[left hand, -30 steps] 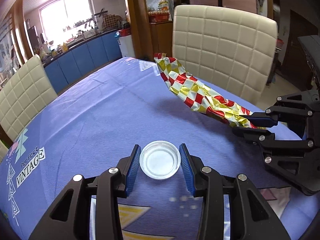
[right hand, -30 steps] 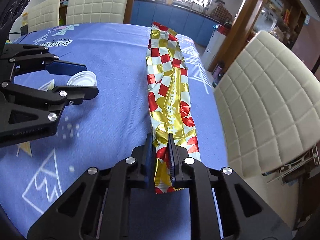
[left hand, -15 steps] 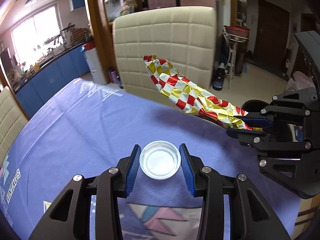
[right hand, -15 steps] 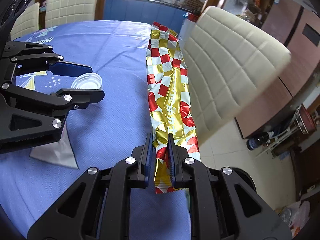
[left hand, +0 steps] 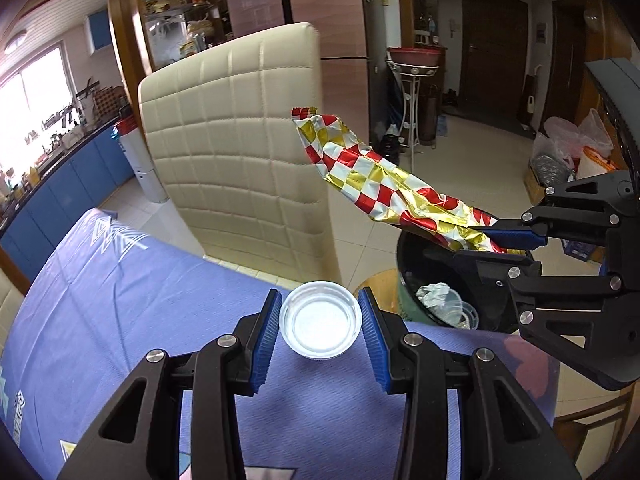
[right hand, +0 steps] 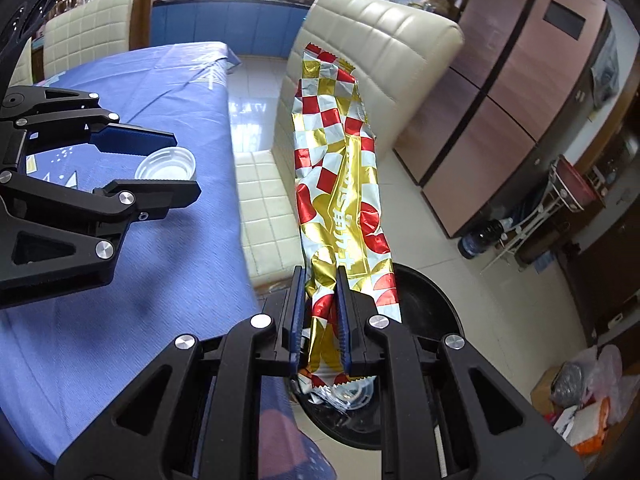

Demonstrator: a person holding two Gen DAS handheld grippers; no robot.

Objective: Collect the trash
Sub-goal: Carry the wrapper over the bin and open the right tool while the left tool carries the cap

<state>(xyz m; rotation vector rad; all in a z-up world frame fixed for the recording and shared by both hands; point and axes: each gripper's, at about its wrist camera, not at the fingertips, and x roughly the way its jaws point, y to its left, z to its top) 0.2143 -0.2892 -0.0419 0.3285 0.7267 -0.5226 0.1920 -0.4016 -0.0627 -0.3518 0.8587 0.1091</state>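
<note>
The left claw grips the plastic lid; the right claw clamps the foil wrapper above the bin. Early release risks a miss: the lid hangs short of the rim.

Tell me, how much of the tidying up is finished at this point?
Some is done: the black bin on the floor already holds crumpled rubbish. In hand: the left gripper has its jaws shut on a clear plastic lid, and the right gripper clamps a red and gold checked wrapper above the bin. Left: neither piece has been dropped in yet.
</note>
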